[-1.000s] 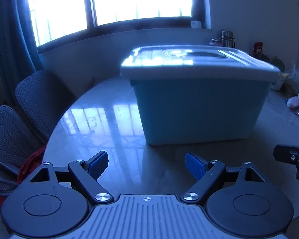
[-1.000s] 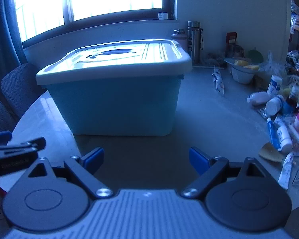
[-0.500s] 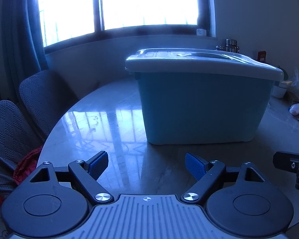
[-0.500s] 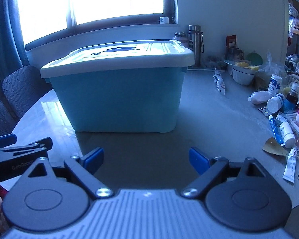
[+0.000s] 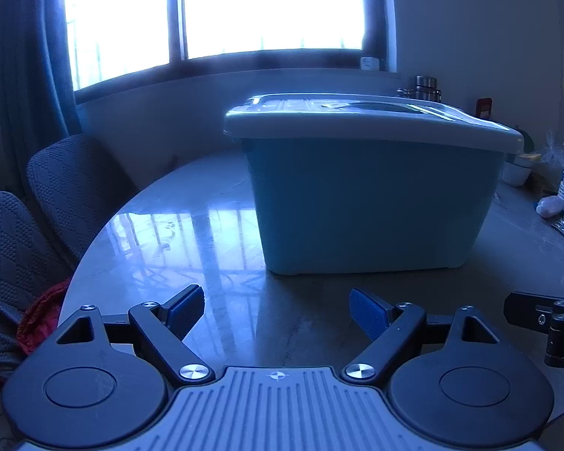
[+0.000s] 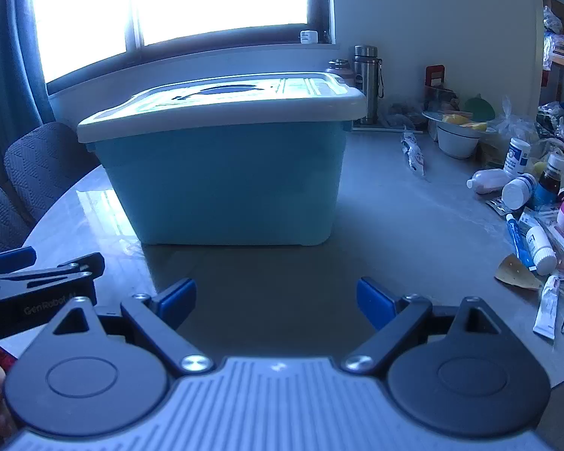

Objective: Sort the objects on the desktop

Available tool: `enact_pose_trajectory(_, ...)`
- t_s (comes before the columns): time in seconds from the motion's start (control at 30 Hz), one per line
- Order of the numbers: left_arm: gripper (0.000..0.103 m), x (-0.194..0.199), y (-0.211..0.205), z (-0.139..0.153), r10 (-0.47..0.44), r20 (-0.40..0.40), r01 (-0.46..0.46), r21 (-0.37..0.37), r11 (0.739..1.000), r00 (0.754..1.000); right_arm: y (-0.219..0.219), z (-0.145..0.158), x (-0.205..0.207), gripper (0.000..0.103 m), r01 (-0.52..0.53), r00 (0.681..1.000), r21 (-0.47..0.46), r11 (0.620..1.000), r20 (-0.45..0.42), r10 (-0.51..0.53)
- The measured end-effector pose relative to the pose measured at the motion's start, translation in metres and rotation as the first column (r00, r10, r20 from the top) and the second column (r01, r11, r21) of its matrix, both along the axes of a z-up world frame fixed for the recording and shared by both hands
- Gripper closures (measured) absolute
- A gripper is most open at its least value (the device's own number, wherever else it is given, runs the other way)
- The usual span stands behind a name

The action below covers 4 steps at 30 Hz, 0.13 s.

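Inside, lidded bin [image 6: 222,184] stays unseen.

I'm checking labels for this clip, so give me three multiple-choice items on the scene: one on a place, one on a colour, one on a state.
1. Where do the small bottles and tubes lie, in the right wrist view?
A. right of the storage box
B. on its lid
C. on a chair

2. What colour is the box body?
A. red
B. light blue
C. black

3. How is the box?
A. lid off
B. tipped over
C. lid on

Answers:
1 A: the bottles and tubes lie on the table, right of the storage box.
2 B: its walls are light blue under a pale lid.
3 C: the lid covers the whole rim.
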<state>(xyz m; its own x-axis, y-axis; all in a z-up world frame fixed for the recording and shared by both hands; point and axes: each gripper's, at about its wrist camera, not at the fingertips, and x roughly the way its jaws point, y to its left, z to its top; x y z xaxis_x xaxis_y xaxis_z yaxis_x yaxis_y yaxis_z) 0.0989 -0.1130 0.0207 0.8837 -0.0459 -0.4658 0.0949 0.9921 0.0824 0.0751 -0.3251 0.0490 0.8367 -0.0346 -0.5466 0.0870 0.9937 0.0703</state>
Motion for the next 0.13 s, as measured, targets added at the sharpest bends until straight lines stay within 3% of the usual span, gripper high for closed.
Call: enact_pose_trajectory(0.13,0.016,-0.0009,-0.0018,-0.0010,-0.001,-0.001,0.001,0.002,1.000,1.000,-0.0013,-0.0006,0.0000,0.011,0.003,1.000,0.009,1.000,-0.002,-0.003)
